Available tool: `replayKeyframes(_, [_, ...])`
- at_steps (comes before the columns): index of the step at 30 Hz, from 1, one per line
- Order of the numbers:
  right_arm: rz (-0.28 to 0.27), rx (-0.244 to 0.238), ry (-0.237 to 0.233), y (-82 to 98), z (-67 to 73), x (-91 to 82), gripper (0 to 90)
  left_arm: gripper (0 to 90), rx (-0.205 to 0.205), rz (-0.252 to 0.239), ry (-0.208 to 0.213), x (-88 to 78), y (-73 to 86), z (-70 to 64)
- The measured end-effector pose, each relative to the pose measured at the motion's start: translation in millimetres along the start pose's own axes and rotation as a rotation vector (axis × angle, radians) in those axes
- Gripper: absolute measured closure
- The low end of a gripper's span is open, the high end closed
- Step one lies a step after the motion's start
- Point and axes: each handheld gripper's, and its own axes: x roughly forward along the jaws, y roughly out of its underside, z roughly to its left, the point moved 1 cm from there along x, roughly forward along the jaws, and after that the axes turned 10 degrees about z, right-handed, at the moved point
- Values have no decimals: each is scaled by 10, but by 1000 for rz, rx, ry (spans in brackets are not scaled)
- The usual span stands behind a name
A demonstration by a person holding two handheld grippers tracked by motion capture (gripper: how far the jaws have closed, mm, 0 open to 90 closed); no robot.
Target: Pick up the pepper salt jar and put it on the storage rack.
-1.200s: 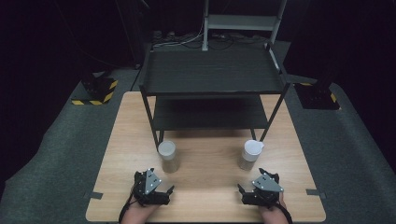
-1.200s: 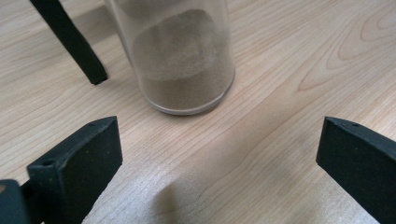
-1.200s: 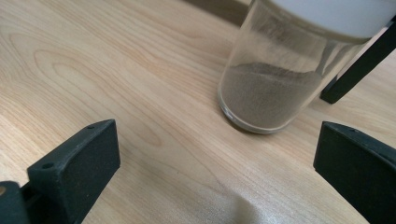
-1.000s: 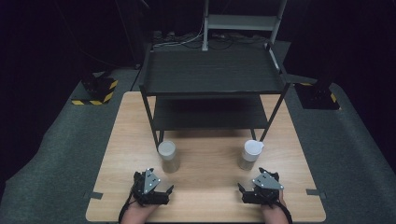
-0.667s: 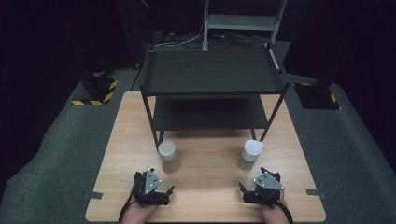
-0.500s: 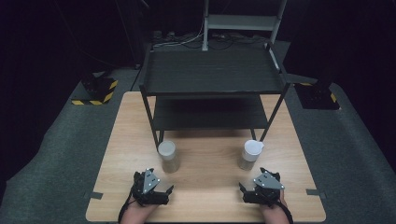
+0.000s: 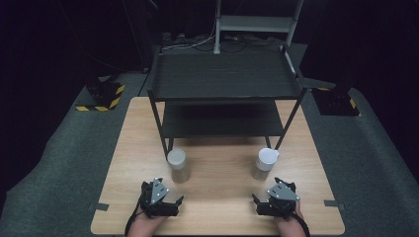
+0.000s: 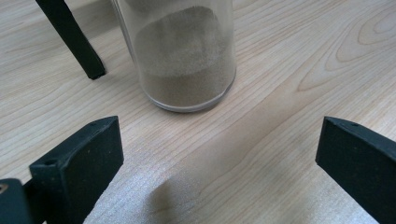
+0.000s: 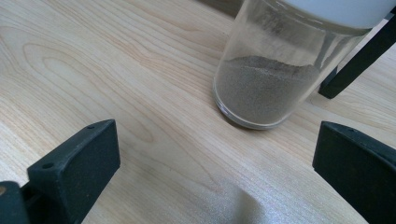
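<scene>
Nothing has moved since the earlier frame: both grippers rest at the near edge of the pale wooden surface (image 7: 217, 143). Left gripper (image 7: 165, 203), jaws spread and empty, faces the clear glass jar of brown powder (image 7: 178, 165), standing upright beside a black shelf leg (image 8: 70, 37). Right gripper (image 7: 267, 201), likewise released, faces the upright white-lidded glass jar of brown powder (image 7: 265, 164).

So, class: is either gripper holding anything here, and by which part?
Nothing is held. The left gripper and right gripper are open, each short of its sand-filled jar.
</scene>
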Motion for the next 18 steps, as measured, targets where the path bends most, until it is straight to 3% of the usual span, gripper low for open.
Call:
replayKeyframes(5, [0, 3, -3, 0, -8, 1, 0, 11, 1, 2, 4, 1, -4, 8])
replayKeyframes(11, [0, 6, -9, 0, -19, 0, 0, 11, -37, -25, 24, -11, 50, 58])
replayKeyframes(18, [-3, 15, -16, 7, -37, -1, 0, 11, -54, -34, 31, -29, 83, 89])
